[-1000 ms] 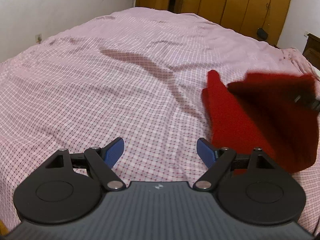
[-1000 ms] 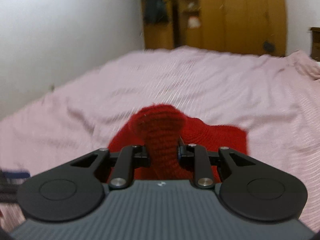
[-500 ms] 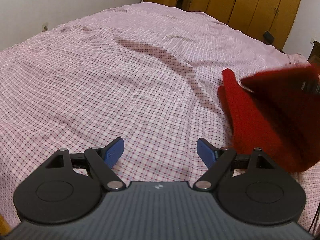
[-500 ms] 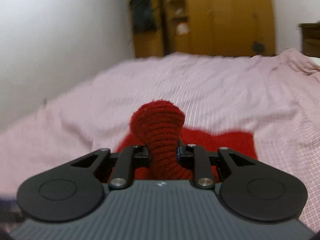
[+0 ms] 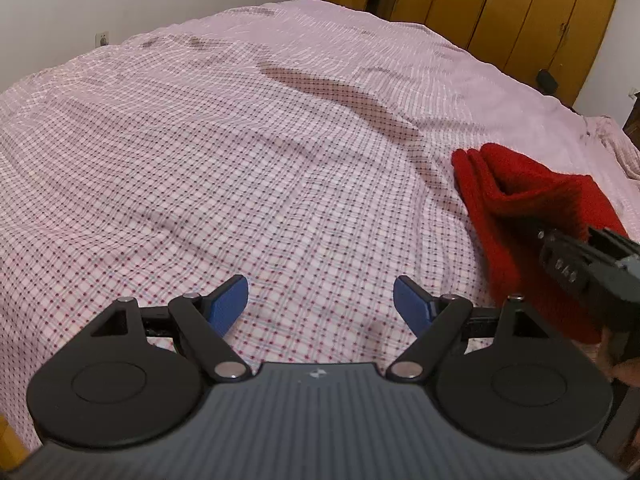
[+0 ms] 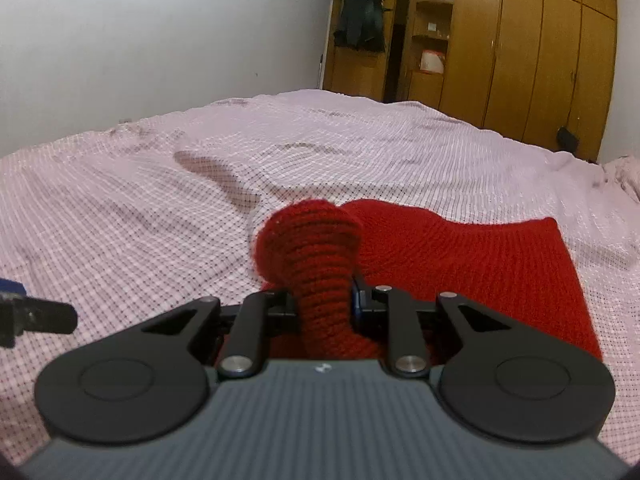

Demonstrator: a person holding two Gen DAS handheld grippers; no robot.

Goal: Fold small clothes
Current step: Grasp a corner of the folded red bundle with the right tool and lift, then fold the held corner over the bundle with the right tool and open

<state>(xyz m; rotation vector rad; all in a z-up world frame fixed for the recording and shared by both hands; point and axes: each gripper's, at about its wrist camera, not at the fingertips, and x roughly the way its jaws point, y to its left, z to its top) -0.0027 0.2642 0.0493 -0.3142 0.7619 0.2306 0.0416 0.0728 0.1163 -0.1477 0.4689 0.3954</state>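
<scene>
**Right fingers pinch red knit; left fingers spread, bare**

Fingers, left: blue pads (image 5: 228,305) set wide apart, nothing between them. The left gripper (image 5: 321,300) hangs over checked bedspread (image 5: 224,168), with only cloth pattern in the gap.

Fingers, right: drawn in narrow on a bunched roll of the knit (image 6: 316,264), which stands up between them and flares above the tips. The right gripper (image 6: 323,304) clamps this fold from both sides.

Knit, red, ribbed: in the right view the rest lies flat on the bedspread (image 6: 140,208) from 12 to 3 o'clock of the gripper, far edge straight. In the left view the knit (image 5: 516,208) sits at 3 o'clock, its upper layer lifted into a fold, the right gripper (image 5: 576,256) entering from the frame edge on it. It lies just beside the left gripper's right finger; contact cannot be told.

Bedspread: pink-and-white check, lightly creased, long shadow at 12 o'clock.

Wardrobe (image 6: 520,40): wooden, at 1 o'clock beyond the bed; dark garment (image 6: 360,12) hanging at 12 o'clock.

Wall (image 6: 160,40): white, at 10 o'clock.
</scene>
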